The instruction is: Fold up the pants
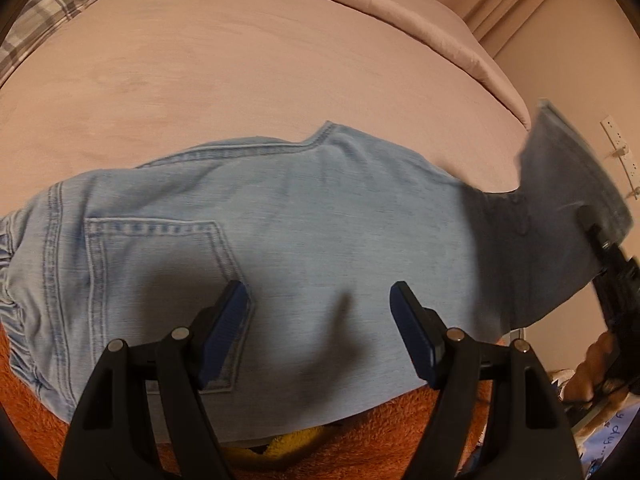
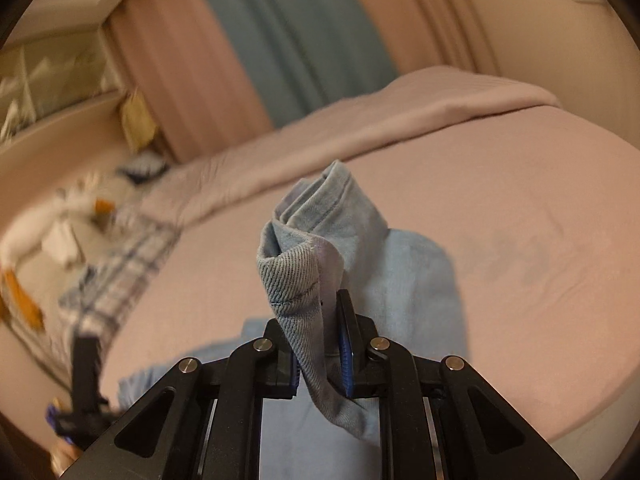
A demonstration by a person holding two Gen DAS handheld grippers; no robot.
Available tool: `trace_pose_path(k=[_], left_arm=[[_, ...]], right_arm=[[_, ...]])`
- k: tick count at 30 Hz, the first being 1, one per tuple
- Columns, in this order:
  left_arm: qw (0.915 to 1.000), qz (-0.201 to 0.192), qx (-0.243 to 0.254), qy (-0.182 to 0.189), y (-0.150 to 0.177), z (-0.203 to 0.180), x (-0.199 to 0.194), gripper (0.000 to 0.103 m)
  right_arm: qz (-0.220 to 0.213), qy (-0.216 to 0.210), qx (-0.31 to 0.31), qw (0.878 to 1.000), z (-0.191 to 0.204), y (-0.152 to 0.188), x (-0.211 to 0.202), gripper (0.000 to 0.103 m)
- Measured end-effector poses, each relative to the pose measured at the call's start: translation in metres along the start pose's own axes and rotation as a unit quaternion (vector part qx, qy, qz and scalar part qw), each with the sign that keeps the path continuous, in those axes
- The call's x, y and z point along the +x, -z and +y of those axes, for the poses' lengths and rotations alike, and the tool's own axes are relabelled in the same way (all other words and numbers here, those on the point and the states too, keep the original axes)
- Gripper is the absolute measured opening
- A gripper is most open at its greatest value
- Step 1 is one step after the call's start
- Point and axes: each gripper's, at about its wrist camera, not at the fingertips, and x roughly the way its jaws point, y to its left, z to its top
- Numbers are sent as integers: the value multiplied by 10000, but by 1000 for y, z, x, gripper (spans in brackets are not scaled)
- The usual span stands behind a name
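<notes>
Here, pants (image 1: 280, 208) near bed (image 1: 240, 60) edge

Black two-finger grippers, left gripper (image 1: 320, 296) and right gripper (image 2: 320, 360), silver pivot pins, blue-padded fingers (image 1: 226, 332).

1. a bed (image 1: 248, 68) with a plain pink sheet fills most of both views.
2. a pink duvet (image 1: 420, 4) lies folded back along the far edge of the bed.
3. a grey and white checked cloth (image 1: 48, 8) lies at one corner of the bed.
4. an orange fluffy blanket (image 1: 380, 436) covers the near edge of the bed, and a small yellow fluffy piece (image 1: 292, 446) shows on it.
5. curtains hang behind the bed, pink (image 2: 180, 68) beside blue (image 2: 296, 36).
6. a white soft toy with orange parts (image 2: 44, 232) lies beside the bed; it is blurred.
7. a white power strip (image 1: 620, 148) is seen against the wall.
</notes>
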Motion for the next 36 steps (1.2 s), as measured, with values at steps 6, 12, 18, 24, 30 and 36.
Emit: trace_pose_path(k=[6, 12, 18, 24, 30, 36], left_arm=[[10000, -7, -55, -56, 3, 7, -3, 75], [9999, 33, -82, -65, 4, 12, -4, 75], [10000, 11, -17, 22, -3, 12, -5, 76], [9998, 52, 30, 184, -9, 11, -2, 77], [9983, 187, 196, 507, -21, -2, 12, 77], [9950, 366, 377, 854, -34, -23, 36, 72]], right_arm=[[1011, -137, -301, 9943, 19, 39, 39, 17], [1754, 232, -996, 9792, 31, 70, 66, 17], [1856, 174, -1136, 9759, 36, 61, 50, 44], [1397, -111, -960, 9855, 33, 44, 14, 55], [1714, 537, -618, 9818, 7, 59, 36, 55], [1860, 762, -958, 9749, 17, 87, 32, 55]])
